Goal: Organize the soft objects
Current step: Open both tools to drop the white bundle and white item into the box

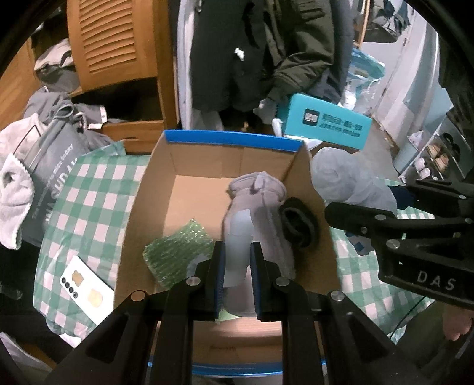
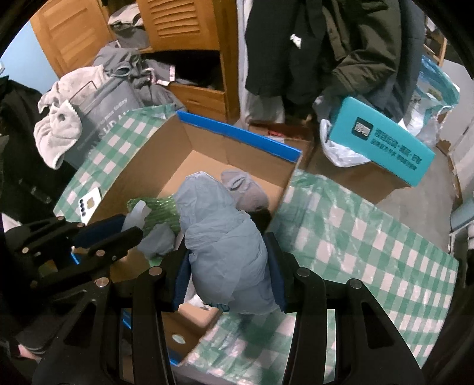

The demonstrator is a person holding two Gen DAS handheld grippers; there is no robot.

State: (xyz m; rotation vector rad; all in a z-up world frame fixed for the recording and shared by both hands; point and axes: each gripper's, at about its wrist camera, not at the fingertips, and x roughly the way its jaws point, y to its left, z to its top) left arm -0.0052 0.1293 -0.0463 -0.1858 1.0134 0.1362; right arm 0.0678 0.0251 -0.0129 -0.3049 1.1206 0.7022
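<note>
An open cardboard box [image 1: 234,141] with a blue rim stands on a green-checked cloth [image 2: 355,237]. Inside lie a grey soft bundle [image 1: 257,189], a black soft item [image 1: 299,225] and green bubble wrap [image 1: 177,251]. My left gripper [image 1: 237,247] is over the box, shut on a pale blue-white soft piece [image 1: 237,231]. My right gripper [image 2: 229,250] is shut on a pale blue plastic-wrapped bundle [image 2: 225,237] above the box's right wall. The right wrist view shows the left gripper [image 2: 130,225] low at the left. The left wrist view shows the right gripper [image 1: 370,198] at the right.
A white phone [image 1: 87,284] lies on the cloth left of the box. A teal box [image 2: 382,142] sits on a carton behind. Dark coats [image 2: 311,44] hang beyond, by a wooden wardrobe [image 2: 183,26]. Grey clothes and a towel [image 2: 56,130] are piled at the left.
</note>
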